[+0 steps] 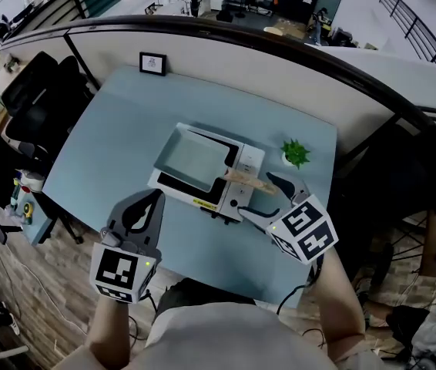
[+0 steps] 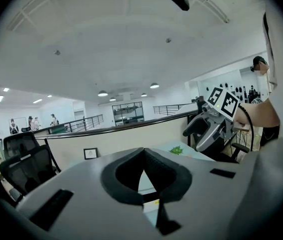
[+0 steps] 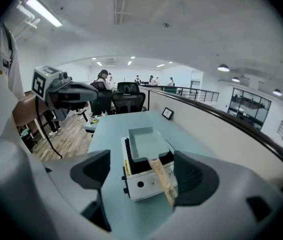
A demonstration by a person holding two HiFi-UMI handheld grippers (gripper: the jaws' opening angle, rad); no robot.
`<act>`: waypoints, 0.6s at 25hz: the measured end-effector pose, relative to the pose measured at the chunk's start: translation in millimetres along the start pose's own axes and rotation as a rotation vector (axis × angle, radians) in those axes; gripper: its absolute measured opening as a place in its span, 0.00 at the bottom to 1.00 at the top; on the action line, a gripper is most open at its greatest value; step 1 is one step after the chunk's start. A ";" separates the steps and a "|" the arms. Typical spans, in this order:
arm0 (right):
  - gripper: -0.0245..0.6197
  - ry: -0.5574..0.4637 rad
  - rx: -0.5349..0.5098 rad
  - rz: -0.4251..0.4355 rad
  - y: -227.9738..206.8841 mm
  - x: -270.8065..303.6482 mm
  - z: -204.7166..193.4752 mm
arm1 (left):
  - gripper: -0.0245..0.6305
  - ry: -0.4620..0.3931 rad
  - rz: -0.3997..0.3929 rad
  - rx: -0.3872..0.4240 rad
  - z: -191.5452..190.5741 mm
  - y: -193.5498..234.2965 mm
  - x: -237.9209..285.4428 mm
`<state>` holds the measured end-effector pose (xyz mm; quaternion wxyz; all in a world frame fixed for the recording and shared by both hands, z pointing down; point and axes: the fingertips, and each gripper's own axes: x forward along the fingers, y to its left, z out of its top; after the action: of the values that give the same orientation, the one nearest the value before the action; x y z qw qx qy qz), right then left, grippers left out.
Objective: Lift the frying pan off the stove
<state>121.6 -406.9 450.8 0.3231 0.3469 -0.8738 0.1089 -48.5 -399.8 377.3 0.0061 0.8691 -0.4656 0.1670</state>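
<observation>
Square grey metal frying pan (image 1: 191, 154): likely stiff, weighty; take pale wooden handle (image 1: 247, 179), 4 o'clock. Right gripper (image 1: 268, 199) fingers wide, empty; left gripper (image 1: 150, 206) fingers together.

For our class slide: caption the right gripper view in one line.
Open right gripper at the wooden handle of the pan on the stove.

frying pan (image 1: 191, 154): smooth matt pale-grey coating | handle (image 1: 247, 179): bare light wood, grain showing | stove (image 1: 250, 159): smooth white casing, black top | table (image 1: 118, 137): smooth matt pale blue
</observation>
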 end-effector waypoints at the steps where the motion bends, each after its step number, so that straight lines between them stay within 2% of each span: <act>1: 0.67 0.012 0.000 0.007 -1.7 4.3 -0.6 | 0.04 0.011 0.002 0.001 -3.5 2.8 2.5; 10: 0.69 0.127 -0.020 0.038 -13.1 39.5 -5.7 | 0.04 0.049 -0.023 -0.004 -14.6 29.5 18.7; 15: 0.71 0.213 -0.049 0.096 -13.1 69.3 -13.9 | 0.04 0.060 -0.027 -0.024 -26.1 43.0 23.6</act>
<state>99.1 -447.9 505.3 0.4171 0.2832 -0.8524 0.1391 -78.7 -438.8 402.6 0.0326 0.8698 -0.4554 0.1871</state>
